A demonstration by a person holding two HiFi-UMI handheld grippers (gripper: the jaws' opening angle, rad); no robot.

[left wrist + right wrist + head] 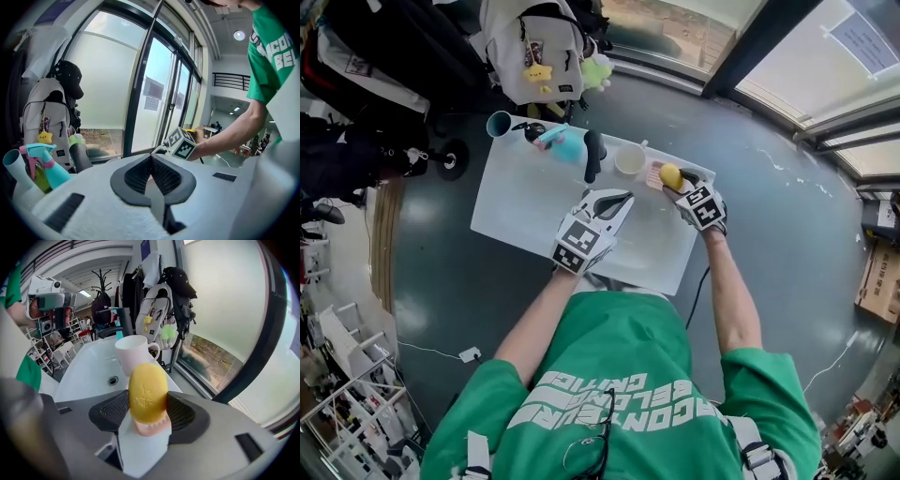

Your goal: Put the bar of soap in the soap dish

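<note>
Yellow soap bar (147,390) clamped in right tool (148,414) over pink soap dish (150,428).

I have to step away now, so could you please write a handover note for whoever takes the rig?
Left tool: shut, empty, over the sink.
Right tool: shut on the yellow bar of soap, held upright over the pink soap dish beside the mug.
Done: soap picked up, brought to the dish.
Left: lower it in, open the tool, pull back.
</note>
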